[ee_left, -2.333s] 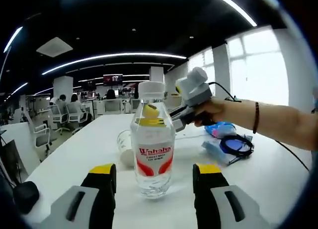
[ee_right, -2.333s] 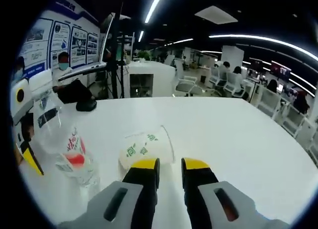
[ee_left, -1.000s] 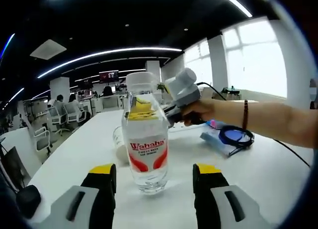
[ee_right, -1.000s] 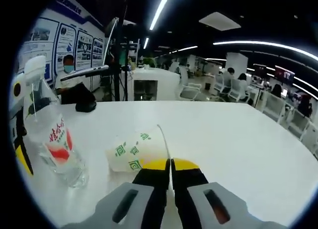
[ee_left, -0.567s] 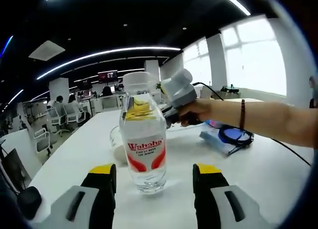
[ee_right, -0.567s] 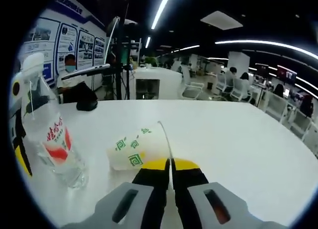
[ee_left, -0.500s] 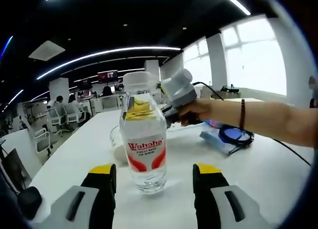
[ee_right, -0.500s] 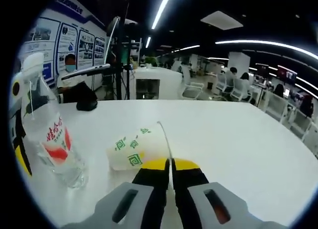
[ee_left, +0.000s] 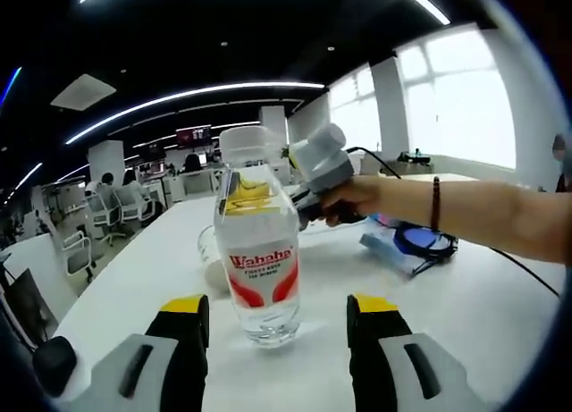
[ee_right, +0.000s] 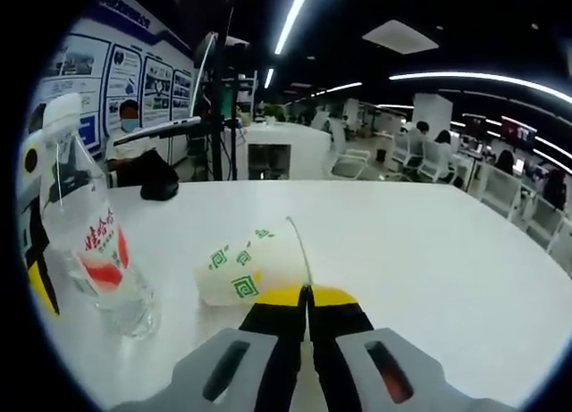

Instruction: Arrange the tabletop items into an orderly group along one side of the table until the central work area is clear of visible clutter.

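While both grippers work over the white table (ee_right: 429,242), the scene reads near to far:
Left gripper (ee_left: 279,318): jaws spread wide, empty, one on each side of the bottle without touching it.
Water bottle (ee_left: 259,251): upright on the table between those jaws (red "Wahaha" label, white cap).
Right gripper (ee_right: 307,298): jaws pinched together on the rim of the paper cup (ee_right: 255,269), which lies on its side near the bottle.
Hand (ee_left: 357,200): grips the right gripper's handle beyond the bottle.
Cable coil (ee_left: 420,244): on blue packets, farther right.
Black bag (ee_right: 147,175): at the far table edge.
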Motion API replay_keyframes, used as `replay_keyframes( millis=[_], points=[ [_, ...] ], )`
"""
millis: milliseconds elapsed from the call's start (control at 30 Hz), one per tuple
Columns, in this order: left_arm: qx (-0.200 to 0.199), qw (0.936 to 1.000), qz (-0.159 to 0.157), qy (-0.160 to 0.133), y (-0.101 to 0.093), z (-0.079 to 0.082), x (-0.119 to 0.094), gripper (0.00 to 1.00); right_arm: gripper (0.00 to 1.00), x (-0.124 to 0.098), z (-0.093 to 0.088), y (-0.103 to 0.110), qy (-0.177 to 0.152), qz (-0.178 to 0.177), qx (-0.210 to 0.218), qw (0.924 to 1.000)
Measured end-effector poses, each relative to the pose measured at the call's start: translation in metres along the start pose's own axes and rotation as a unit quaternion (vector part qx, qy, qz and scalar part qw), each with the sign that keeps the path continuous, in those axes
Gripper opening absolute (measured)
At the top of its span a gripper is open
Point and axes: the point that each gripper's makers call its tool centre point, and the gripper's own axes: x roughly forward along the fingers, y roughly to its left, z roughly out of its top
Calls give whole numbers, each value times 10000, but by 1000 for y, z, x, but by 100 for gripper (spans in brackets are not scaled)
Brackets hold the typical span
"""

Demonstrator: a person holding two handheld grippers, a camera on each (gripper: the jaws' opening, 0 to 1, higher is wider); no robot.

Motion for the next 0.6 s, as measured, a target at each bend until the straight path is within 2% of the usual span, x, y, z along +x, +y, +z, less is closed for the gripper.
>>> replay_keyframes(
  millis=[333, 600],
  points=[
    [15, 10000, 11, 24, 1, 0, 0, 62, 0, -1, 0, -1, -6, 19, 128, 9999],
    [1, 10000, 20, 17, 2, 0, -1, 62, 0, -4, -3, -5, 39, -73, 49, 10000]
  ],
)
